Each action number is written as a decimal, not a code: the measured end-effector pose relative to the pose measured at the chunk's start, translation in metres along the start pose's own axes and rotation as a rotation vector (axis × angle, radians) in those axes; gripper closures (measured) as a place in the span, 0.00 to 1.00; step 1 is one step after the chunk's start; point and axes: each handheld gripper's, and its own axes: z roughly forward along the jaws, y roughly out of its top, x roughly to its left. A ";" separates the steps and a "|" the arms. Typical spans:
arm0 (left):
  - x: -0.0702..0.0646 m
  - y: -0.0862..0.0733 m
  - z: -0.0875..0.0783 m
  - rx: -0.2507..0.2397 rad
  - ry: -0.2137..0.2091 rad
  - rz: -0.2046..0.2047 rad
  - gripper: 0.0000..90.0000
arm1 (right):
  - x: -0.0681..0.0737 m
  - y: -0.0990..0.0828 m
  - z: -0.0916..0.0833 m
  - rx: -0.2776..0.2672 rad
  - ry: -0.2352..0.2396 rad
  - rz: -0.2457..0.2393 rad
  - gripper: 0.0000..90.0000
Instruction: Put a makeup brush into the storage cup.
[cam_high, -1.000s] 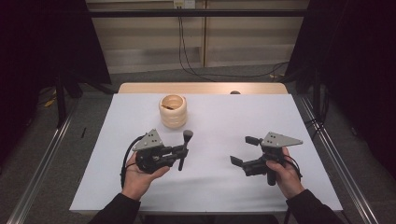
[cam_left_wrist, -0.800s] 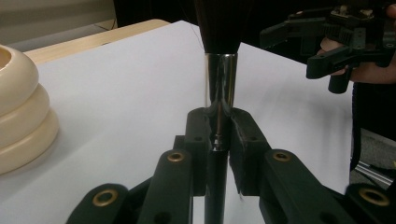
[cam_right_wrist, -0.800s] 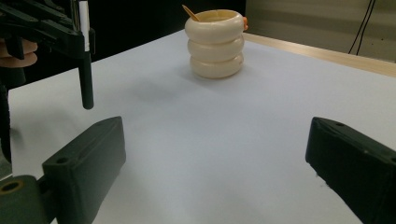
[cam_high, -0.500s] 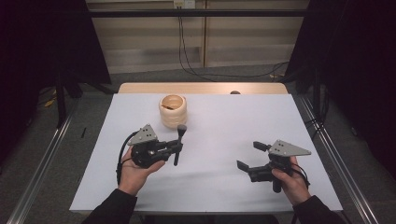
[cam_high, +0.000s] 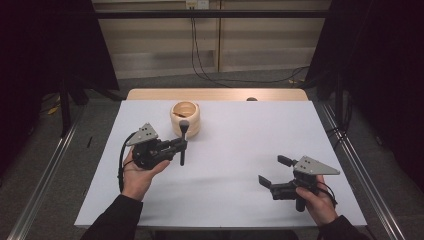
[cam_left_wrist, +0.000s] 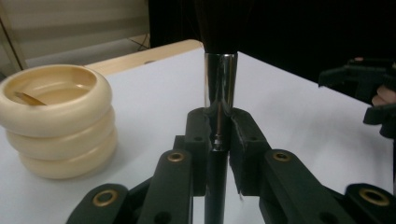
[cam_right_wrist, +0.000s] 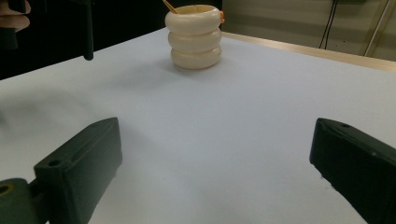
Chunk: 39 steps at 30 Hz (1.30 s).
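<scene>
Brush carried up toward the holder since a second ago, right hand drawn back.
Left gripper (cam_high: 176, 148) stays clamped on the brush (cam_high: 183, 141), upright just beside the holder (cam_high: 185, 119); lift its tip clear of the rim, then lower straight in. Right gripper (cam_high: 274, 170) waits, jaws apart, empty.

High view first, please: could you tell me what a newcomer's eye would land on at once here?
The cream ribbed holder, shaped like three stacked rings, stands toward the far left of the white table. Just in front of it the left gripper is shut on a makeup brush, held upright with its dark bristles on top. Near the table's front right corner the right gripper has its jaws wide open with nothing between them.
</scene>
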 end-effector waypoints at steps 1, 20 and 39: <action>0.002 0.001 0.000 -0.005 -0.001 0.001 0.88 | 0.000 -0.001 0.000 -0.005 0.001 0.003 0.02; 0.031 0.020 0.007 -0.060 0.089 -0.038 0.88 | -0.004 -0.009 -0.013 -0.025 -0.054 0.008 0.02; 0.052 0.041 0.024 -0.082 0.140 -0.032 0.88 | -0.017 -0.016 -0.021 -0.045 -0.087 -0.022 0.01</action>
